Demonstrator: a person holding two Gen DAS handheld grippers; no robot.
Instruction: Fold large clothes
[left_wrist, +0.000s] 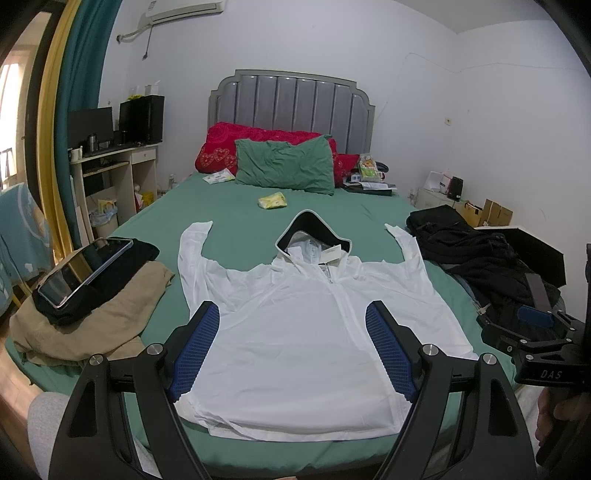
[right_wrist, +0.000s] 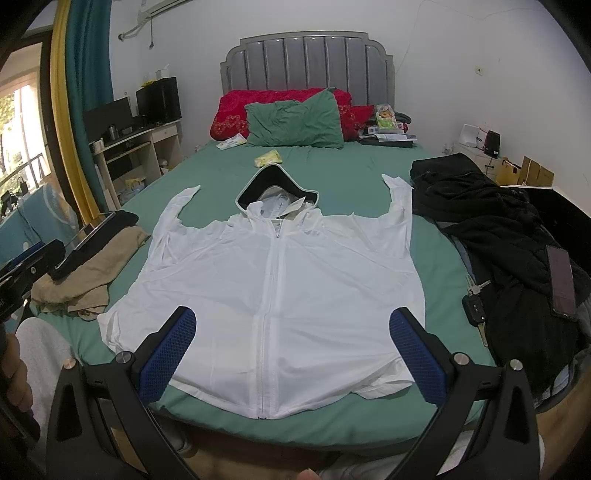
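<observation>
A white zip-up hooded jacket (left_wrist: 295, 332) lies flat, front up, on the green bed sheet (left_wrist: 229, 210), sleeves spread up and out, hood with dark lining toward the headboard. It also shows in the right wrist view (right_wrist: 280, 280). My left gripper (left_wrist: 291, 310) is open and empty, held above the jacket's lower part near the foot of the bed. My right gripper (right_wrist: 291, 317) is open and empty, above the jacket's hem; it also shows at the right edge of the left wrist view (left_wrist: 535, 325).
A folded tan and black pile with a tablet (left_wrist: 85, 266) on top lies left of the jacket. A heap of black clothes (right_wrist: 491, 229) with a phone (right_wrist: 561, 280) and keys (right_wrist: 476, 306) lies on the right. Pillows (left_wrist: 284, 166) and a yellow packet (left_wrist: 272, 201) are near the headboard.
</observation>
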